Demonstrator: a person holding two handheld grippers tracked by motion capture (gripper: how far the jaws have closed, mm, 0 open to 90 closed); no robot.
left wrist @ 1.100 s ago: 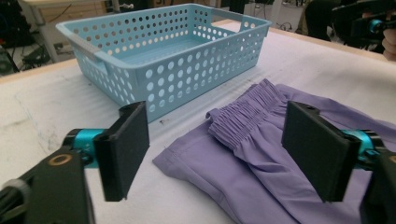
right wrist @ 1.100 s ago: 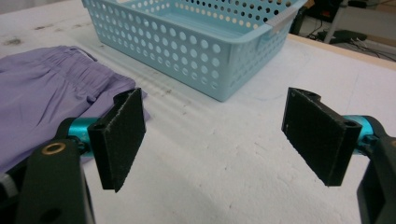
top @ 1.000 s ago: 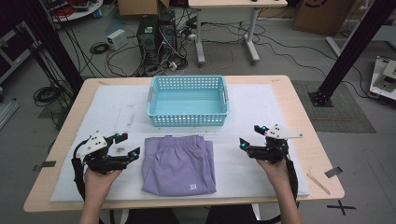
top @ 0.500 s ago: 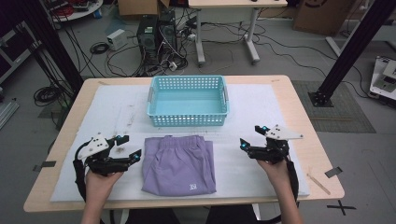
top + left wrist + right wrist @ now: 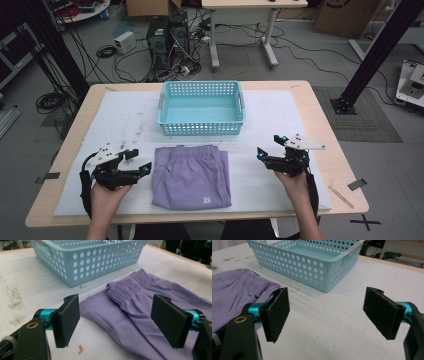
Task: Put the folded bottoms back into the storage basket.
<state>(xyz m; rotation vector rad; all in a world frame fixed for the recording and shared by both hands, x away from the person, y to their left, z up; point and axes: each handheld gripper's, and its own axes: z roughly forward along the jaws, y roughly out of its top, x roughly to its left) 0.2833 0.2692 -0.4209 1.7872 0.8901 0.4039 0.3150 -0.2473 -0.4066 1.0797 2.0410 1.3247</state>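
- Left gripper (image 5: pixel 142 169), lower left of the high view, gapes wide, just beside the folded purple shorts (image 5: pixel 192 175) at lower centre.
- Right gripper (image 5: pixel 261 154), lower right, gapes too, empty, apart from them.

A light blue perforated plastic basket (image 5: pixel 201 108) stands on a white foam mat (image 5: pixel 280 120) that covers a pale wooden table (image 5: pixel 320 107). Beyond the far edge of the table, black computer towers (image 5: pixel 169 35) stand on the grey floor amid tangled cables (image 5: pixel 150 65). A small white box (image 5: pixel 125 42) lies left of the towers. A white-legged desk (image 5: pixel 240 30) stands right of them. A cardboard box (image 5: pixel 342 17) sits farther right.
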